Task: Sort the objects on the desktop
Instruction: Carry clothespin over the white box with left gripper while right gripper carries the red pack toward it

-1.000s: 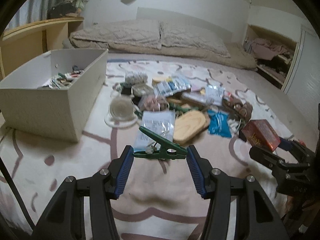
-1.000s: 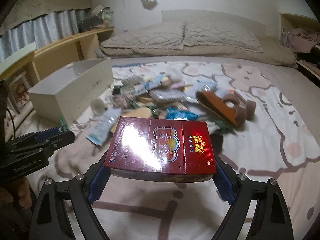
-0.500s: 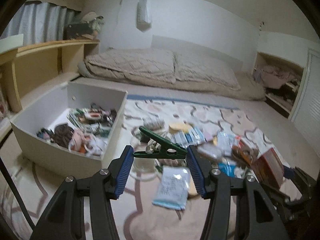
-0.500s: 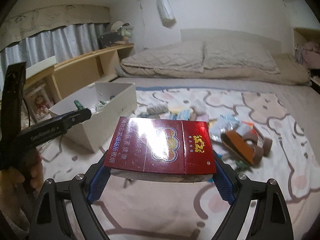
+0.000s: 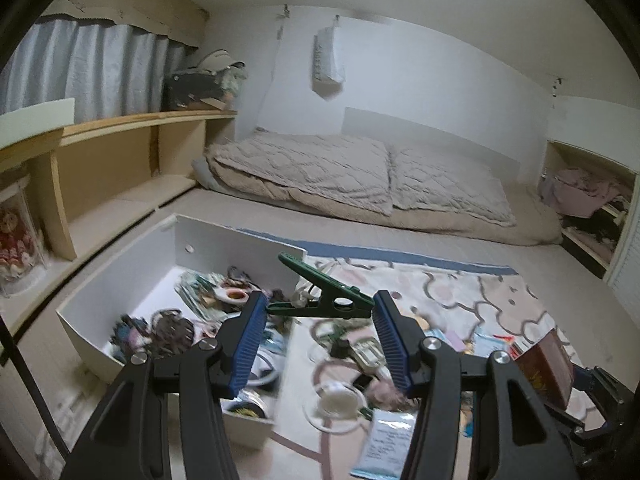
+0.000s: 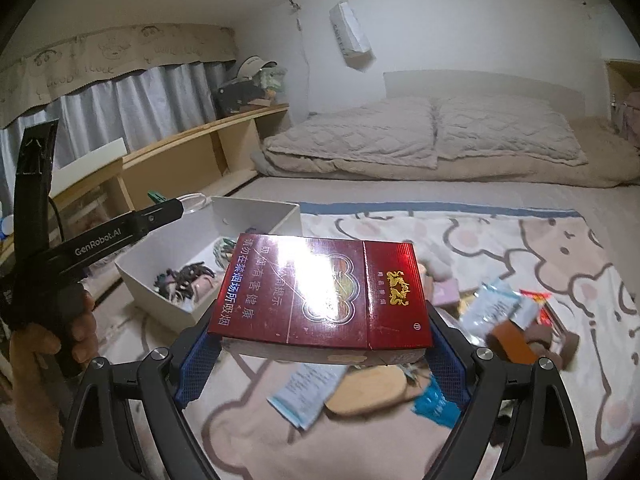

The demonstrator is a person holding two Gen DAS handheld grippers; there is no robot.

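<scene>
Left wrist view: left gripper (image 5: 318,308) is clamped on a green clothespin (image 5: 320,294), held in air above the near edge of the white box (image 5: 160,248), which has small items inside.

Right wrist view: right gripper (image 6: 320,344) is clamped on a red cigarette carton (image 6: 320,292), above the blanket (image 6: 480,240) w/ scattered packets; box is at left.

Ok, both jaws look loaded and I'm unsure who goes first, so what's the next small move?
Probably carry the left gripper forward over the open white box before releasing: its green plastic clothes peg is clamped above the box's near corner, closer than the right gripper's red cardboard packet.
</scene>
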